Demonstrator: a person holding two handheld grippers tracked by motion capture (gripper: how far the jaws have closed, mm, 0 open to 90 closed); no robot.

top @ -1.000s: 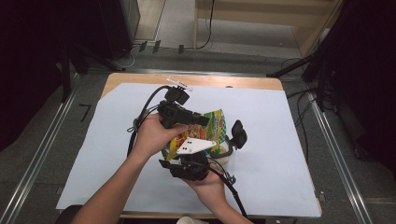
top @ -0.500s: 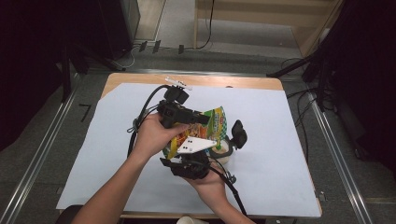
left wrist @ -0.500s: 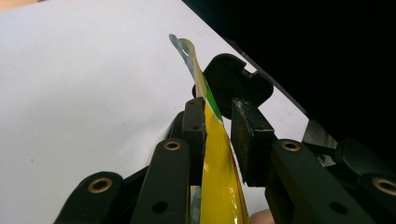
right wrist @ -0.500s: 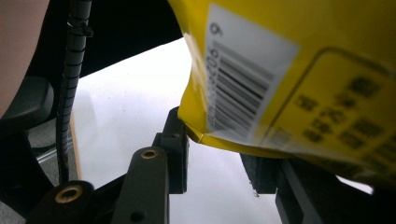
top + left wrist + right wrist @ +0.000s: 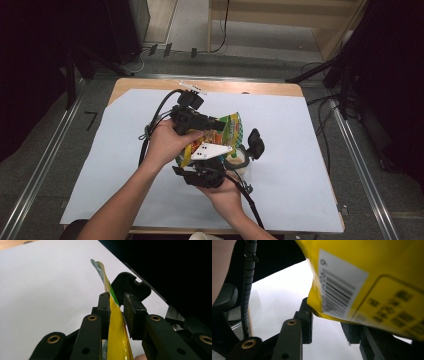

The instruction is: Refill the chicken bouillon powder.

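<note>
A yellow and green snack bag (image 5: 227, 131) is held up over the middle of the table. My left gripper (image 5: 219, 123) is shut on the bag's upper edge. In the left gripper view the thin yellow bag (image 5: 113, 322) runs up between the two pads of my left gripper (image 5: 116, 307). My right gripper (image 5: 235, 151), with its white three-cornered plate, comes from below. In the right gripper view the bag's bottom corner (image 5: 362, 277), with a barcode, hangs over my right gripper (image 5: 329, 325) and hides one pad, so its grip is unclear.
A pale round bowl (image 5: 238, 161) stands on the table just under the bag. White paper (image 5: 310, 165) covers the wooden table. A small white strip (image 5: 193, 86) lies at the far edge. Cables trail from both grippers, and dark floor surrounds the table.
</note>
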